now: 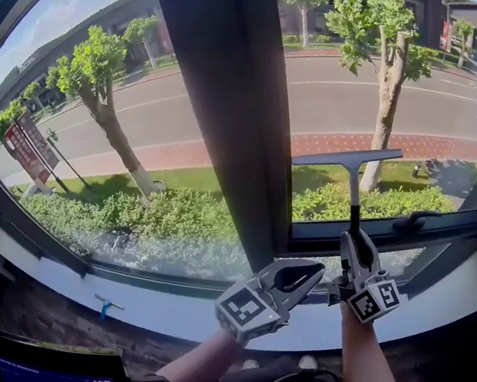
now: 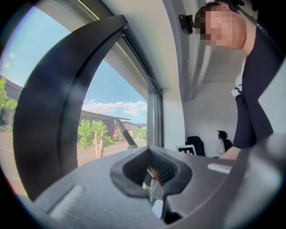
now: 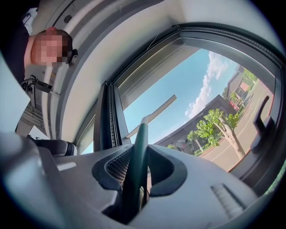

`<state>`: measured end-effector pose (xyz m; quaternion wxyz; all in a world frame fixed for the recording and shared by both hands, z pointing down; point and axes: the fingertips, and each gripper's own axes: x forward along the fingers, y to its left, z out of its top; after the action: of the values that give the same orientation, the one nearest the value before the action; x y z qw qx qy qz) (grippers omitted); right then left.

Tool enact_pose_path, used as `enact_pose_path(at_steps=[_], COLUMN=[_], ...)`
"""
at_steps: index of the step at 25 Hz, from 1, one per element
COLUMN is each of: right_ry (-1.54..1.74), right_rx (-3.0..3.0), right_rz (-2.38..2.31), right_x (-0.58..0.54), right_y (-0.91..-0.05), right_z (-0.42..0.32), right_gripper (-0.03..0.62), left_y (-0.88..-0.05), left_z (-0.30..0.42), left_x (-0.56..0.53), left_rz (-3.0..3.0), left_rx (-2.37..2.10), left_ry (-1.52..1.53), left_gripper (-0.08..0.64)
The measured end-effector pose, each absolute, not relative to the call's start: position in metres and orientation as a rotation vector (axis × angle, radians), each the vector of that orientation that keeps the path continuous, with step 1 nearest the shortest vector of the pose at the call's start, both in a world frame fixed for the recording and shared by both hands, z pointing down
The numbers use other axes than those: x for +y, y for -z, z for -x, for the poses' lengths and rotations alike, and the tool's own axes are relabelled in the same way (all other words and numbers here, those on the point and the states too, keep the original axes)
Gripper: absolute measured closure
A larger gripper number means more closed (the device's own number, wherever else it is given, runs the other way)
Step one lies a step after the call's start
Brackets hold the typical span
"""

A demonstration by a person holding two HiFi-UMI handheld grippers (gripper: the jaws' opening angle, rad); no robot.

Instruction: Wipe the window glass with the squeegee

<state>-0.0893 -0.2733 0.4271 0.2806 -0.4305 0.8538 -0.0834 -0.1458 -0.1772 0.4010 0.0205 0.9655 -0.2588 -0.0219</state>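
Note:
The squeegee stands upright against the right window pane (image 1: 421, 87); its blade (image 1: 347, 160) lies across the glass and its dark handle (image 1: 354, 203) runs down into my right gripper (image 1: 358, 253), which is shut on it. In the right gripper view the green handle (image 3: 139, 156) rises between the jaws to the pale blade (image 3: 154, 112). My left gripper (image 1: 297, 278) hovers just left of the right one, over the sill, shut with nothing in it. Its own view shows the jaws (image 2: 151, 172) together and the squeegee handle (image 2: 126, 134) beyond.
A wide dark mullion (image 1: 223, 98) splits the window into a left pane (image 1: 94, 109) and the right one. A black window handle (image 1: 415, 220) sits on the lower right frame. The white sill (image 1: 165, 308) runs below, with a small blue object (image 1: 107, 305) under it.

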Motion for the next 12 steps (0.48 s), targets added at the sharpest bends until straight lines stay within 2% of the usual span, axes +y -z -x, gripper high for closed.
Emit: enact_pose_path(at_steps=[12], right_ry=[0.336], right_rx=[2.313], right_rz=[1.21], right_x=[-0.263], right_y=[-0.47], right_z=[0.089], right_gripper=[0.494], left_y=[-0.408], left_z=[0.14], left_x=[-0.178], left_rz=[-2.975], left_rx=[-0.766], left_ry=[0.061], left_gripper=[0.557])
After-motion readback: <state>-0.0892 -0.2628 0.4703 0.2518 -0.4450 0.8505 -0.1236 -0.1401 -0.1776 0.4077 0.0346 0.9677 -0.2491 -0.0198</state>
